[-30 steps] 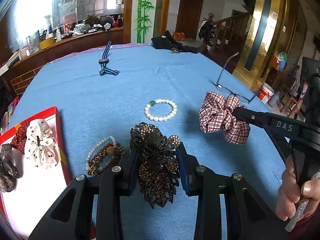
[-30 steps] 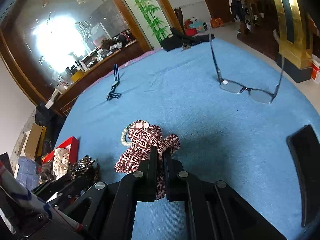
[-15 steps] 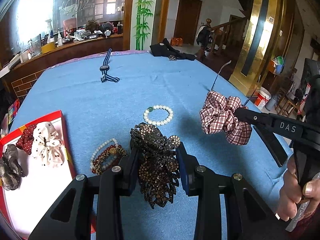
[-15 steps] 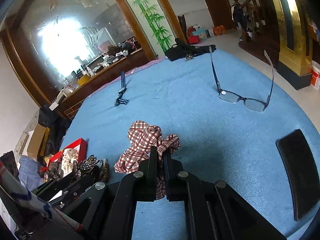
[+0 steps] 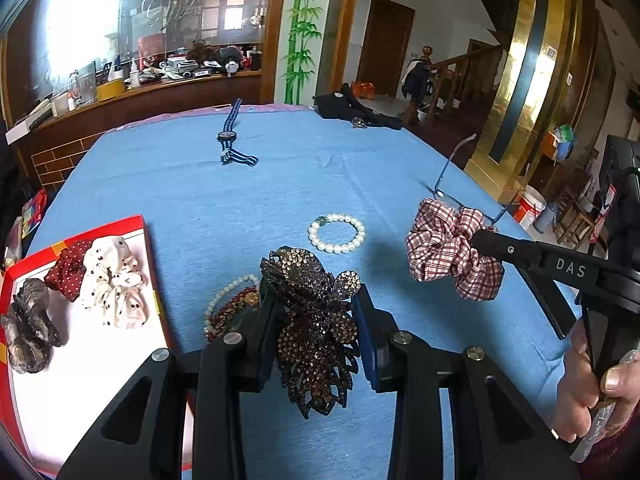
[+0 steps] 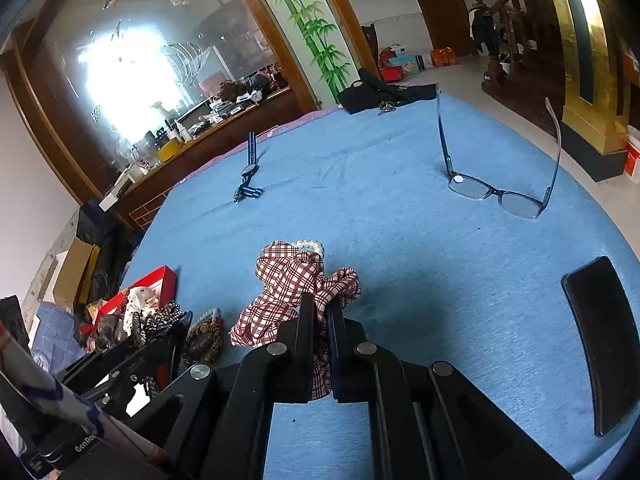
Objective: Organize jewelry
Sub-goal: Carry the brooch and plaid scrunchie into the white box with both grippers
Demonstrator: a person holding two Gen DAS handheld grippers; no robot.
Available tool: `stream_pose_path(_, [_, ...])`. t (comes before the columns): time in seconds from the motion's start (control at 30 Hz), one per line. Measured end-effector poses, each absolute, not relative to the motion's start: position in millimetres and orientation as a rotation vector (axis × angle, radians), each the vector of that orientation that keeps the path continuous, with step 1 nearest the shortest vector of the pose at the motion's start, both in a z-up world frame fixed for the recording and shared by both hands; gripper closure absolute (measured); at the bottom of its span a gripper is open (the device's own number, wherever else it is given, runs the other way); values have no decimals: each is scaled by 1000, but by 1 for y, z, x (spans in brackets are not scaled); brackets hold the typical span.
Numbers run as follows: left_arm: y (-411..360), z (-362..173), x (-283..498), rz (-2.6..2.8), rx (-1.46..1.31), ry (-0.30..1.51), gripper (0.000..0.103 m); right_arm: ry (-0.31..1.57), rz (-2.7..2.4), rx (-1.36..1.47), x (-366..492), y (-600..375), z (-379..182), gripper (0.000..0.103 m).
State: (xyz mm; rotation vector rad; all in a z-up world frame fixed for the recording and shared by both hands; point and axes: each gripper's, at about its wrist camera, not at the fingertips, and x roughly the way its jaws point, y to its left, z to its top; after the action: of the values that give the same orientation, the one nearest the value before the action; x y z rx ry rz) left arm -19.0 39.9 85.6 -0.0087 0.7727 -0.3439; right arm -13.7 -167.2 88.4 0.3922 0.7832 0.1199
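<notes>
**Both tongs loaded, items held above the worktop**

The rhinestone hair claw (image 5: 316,320) is clamped between the pads of the left tongs (image 5: 316,328), jaws partly closed on its body, toothed end hanging toward the camera. The plaid scrunchie (image 5: 452,256) is pinched in the right tongs (image 6: 318,320), jaws nearly together on a fold of fabric; most of the scrunchie bulges free ahead of the tips. Both items appear to be clear of the blue worktop (image 5: 200,200), though contact under the claw cannot be confirmed from these views.

The red tray (image 5: 150,272) lies to the left of the left tongs and already holds a white dotted scrunchie (image 5: 112,280), a red dotted scrunchie (image 5: 66,270) and a grey hair claw (image 5: 28,324). A pearl bracelet (image 5: 337,233) and a cluster of beaded bracelets (image 5: 228,308) remain on the worktop; eyeglasses (image 6: 496,192), a striped watch (image 5: 232,140) and a phone (image 6: 600,340) lie farther out.

Risks:
- The claw is gripped on an uneven, glossy surface; a sideways swing could let it rotate or slip.
- The scrunchie is held by a thin fold and may pull free.
- The hanging teeth could snag the beaded bracelets just beneath.

Pose: both tongs pitch downward toward the worktop. The person's hand (image 5: 592,384) grips the right handle at the frame edge.
</notes>
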Motion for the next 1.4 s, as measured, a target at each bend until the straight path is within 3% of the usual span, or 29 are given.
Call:
stream_pose_path(0.37, [78,98,-24,-292,-56,740,70,764,162,353,-13,-146,103,97])
stream_pose_path(0.8, [175,113,-44,-117,-121,689,69,753,299,277,-3,-85,124,97])
stream_pose_path(1.4, [317,79,-79,164,-251,736,69,857,555,125,7,52,97,96])
